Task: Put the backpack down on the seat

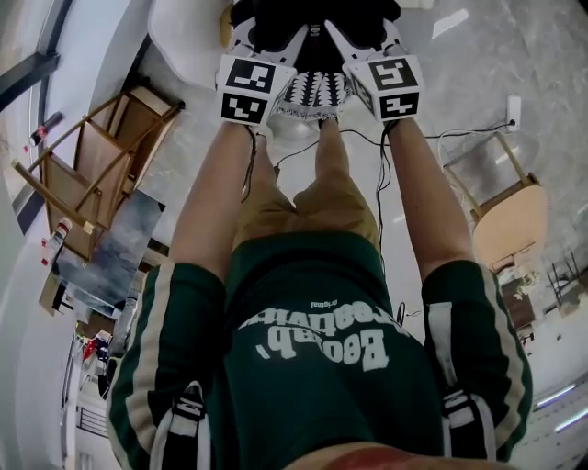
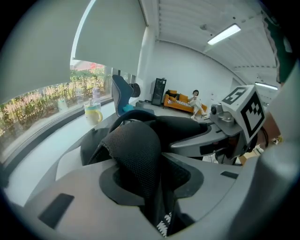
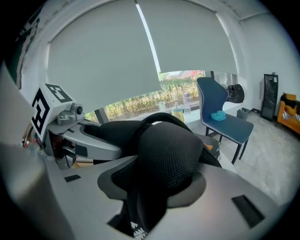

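1. Backpack (image 1: 317,18), black, sits at the far edge of the head view, ahead of the person and between both outstretched arms. Its lower part is cut off there, so I cannot tell whether it rests on anything.
2. The left claw (image 2: 154,187) has its jaws parted, with a black mesh shoulder strap (image 2: 136,150) lying across and down through the gap. Dark space shows beside the webbing, so the strap looks draped, not pinched.
3. The right claw (image 3: 150,187) matches it, jaws spread around the other mesh strap (image 3: 171,150), which hangs through loosely.
4. The coming move turns on one relation. The bag lies straight ahead of both claws, and each strap runs back along its claw's own line. Neither hand is nearer; they flank the bag evenly.
5. A pale rounded seat (image 1: 188,41) shows just left of the backpack in the head view. I judge it the target, and the set-down looks close to done.
6. Only the head view shows that pale seat, a wooden chair (image 1: 87,174) well to the left and the person's own legs.
7. Only the claw views show the strap mesh and the jaw gaps. The right one alone shows a blue chair (image 3: 211,93) by the window, well apart.
8. If the bag is not fully supported, letting the straps slip free could let it topple.
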Available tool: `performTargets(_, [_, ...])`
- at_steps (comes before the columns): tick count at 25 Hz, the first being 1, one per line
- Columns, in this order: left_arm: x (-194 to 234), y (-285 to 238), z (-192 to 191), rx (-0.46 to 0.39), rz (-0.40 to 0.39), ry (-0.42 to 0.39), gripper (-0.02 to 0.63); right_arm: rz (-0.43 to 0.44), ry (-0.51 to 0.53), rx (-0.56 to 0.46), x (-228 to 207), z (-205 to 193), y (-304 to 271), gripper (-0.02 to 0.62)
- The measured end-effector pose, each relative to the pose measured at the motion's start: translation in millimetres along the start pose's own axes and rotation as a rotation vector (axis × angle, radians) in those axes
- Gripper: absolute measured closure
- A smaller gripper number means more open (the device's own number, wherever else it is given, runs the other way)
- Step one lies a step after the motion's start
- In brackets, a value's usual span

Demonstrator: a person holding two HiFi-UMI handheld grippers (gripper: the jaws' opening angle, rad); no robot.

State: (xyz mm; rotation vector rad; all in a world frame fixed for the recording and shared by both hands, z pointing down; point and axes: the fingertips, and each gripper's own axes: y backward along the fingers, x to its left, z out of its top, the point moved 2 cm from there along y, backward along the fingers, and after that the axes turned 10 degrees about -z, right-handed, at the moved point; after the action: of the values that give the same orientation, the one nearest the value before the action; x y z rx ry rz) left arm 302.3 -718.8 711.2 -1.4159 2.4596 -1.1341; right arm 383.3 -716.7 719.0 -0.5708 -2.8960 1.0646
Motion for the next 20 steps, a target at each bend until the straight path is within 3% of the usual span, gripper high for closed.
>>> performTargets(6, [29, -31, -27, 0.064, 0.049, -0.002, 0.427, -0.062, -0.002, 0.022, -23, -16, -36, 0.385])
performTargets(10, [40, -50, -32, 0.092, 0.03, 0.077, 0.341, -0.089, -0.023, 0.035, -39, -20, -52, 0.36])
performTargets(20, [45, -75, -27, 0.119, 0.065, 0.054, 0.331, -0.113, -0.027, 0.073, -57, -27, -63, 0.344])
